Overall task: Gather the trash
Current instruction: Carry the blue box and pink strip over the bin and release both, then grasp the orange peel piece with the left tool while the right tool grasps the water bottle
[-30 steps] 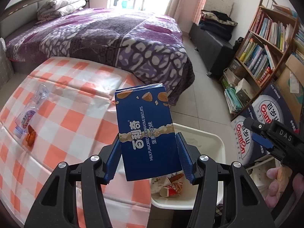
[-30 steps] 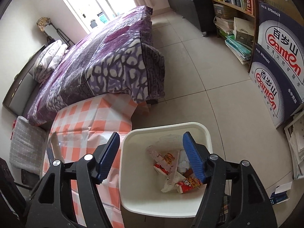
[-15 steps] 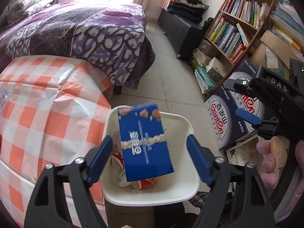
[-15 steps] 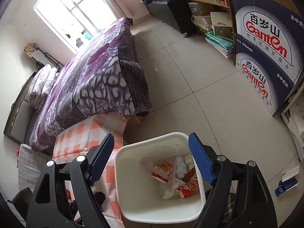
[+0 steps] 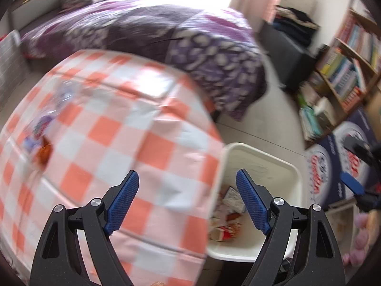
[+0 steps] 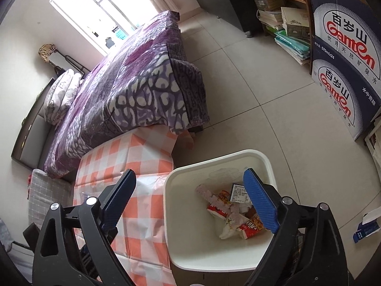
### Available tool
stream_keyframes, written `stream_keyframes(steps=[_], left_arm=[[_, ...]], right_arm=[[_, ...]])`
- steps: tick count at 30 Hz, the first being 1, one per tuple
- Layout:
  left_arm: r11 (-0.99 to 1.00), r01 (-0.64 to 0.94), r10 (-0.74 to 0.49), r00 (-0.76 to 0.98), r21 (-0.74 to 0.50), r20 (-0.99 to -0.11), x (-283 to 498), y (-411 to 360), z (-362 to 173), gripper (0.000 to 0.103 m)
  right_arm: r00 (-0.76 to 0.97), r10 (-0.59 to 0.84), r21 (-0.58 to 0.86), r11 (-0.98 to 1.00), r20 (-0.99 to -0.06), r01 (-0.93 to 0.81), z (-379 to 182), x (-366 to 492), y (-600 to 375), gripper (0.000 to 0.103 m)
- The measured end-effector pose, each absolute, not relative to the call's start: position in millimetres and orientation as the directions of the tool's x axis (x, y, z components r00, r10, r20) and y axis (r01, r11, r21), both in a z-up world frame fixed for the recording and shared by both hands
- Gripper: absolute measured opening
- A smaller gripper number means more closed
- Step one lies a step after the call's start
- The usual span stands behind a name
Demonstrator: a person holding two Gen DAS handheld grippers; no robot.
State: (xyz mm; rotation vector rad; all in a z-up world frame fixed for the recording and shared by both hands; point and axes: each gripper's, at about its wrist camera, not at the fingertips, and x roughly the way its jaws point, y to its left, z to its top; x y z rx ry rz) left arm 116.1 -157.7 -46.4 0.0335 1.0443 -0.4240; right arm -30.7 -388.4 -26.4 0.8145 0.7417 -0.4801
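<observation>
A bed under a purple patterned blanket [image 6: 142, 90] stands below the bright window [image 6: 102, 12], folded bedding [image 6: 59, 95] at its head, while a wooden bookshelf [image 5: 350, 64] of books and two stacked blue water cartons [image 6: 345, 54] line the tiled floor [image 6: 262, 109] opposite.

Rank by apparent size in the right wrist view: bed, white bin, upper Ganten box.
1. bed
2. white bin, though nearness to the camera enlarges it
3. upper Ganten box, partly cut off
</observation>
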Motion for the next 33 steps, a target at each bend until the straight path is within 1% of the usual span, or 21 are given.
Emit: stream_keyframes(steps=[4,7,11,13,16,18,19,21,22,23,24,25,26,28,32,33], left_arm=[[0.976,0.177,-0.193,0.429,-0.127,-0.882,151,-108,-59,0.082],[0.999,0.039,-0.051,0.417,-0.038,-0.907,175,-68,-74,0.082],[0.995,-0.092,0.076,0.378,0.045,-0.923,207,-23,-100,0.082],[0.989,-0.129,0.116,0.370,0.073,-0.922,219,-8,-111,0.082],[0.990,-0.122,0.112,0.367,0.072,-0.923,232,5,-124,0.079],[0.993,-0.098,0.093,0.358,0.061,-0.929,240,7,-131,0.067],[0.995,-0.086,0.080,0.352,0.053,-0.933,242,8,-134,0.064],[0.996,-0.066,0.073,0.343,0.053,-0.937,243,8,-140,0.055],[0.996,-0.061,0.077,0.341,0.060,-0.937,243,11,-143,0.053],[0.997,-0.058,0.074,0.340,0.058,-0.938,244,13,-144,0.048],[0.998,-0.055,0.059,0.336,0.043,-0.940,244,16,-145,0.038],[0.999,-0.049,0.036,0.335,0.021,-0.942,244,21,-146,0.032],[0.999,-0.043,0.022,0.333,0.008,-0.943,244,25,-145,0.020],[0.999,-0.032,-0.002,0.331,-0.013,-0.944,242,33,-141,0.019],[0.995,0.020,-0.099,0.354,-0.098,-0.930,231,55,-116,0.017],[0.991,0.031,-0.131,0.361,-0.128,-0.923,228,61,-107,0.001]], right_arm=[[0.645,-0.060,0.474,0.626,-0.762,0.619,-30,-18,-373,0.090],[0.635,-0.048,0.461,0.645,-0.771,0.609,-32,-9,-361,0.090],[0.621,-0.026,0.453,0.660,-0.784,0.600,-36,0,-351,0.091],[0.611,-0.022,0.445,0.665,-0.791,0.600,-38,4,-346,0.091],[0.600,-0.019,0.437,0.667,-0.800,0.604,-41,10,-342,0.091],[0.595,-0.017,0.434,0.667,-0.804,0.606,-44,14,-339,0.091],[0.591,-0.017,0.430,0.669,-0.807,0.606,-45,17,-336,0.091],[0.582,-0.015,0.420,0.676,-0.813,0.605,-48,23,-329,0.091],[0.579,-0.013,0.418,0.678,-0.815,0.604,-49,25,-327,0.091],[0.575,-0.011,0.415,0.682,-0.818,0.602,-50,28,-323,0.091],[0.572,-0.009,0.412,0.686,-0.820,0.600,-52,31,-319,0.091],[0.570,-0.007,0.409,0.689,-0.822,0.598,-53,33,-316,0.091],[0.567,-0.004,0.405,0.695,-0.824,0.595,-54,36,-311,0.091],[0.562,-0.004,0.396,0.705,-0.827,0.588,-57,41,-303,0.091],[0.547,-0.036,0.345,0.740,-0.836,0.577,-62,51,-285,0.091],[0.543,-0.040,0.335,0.749,-0.839,0.572,-63,54,-281,0.091]])
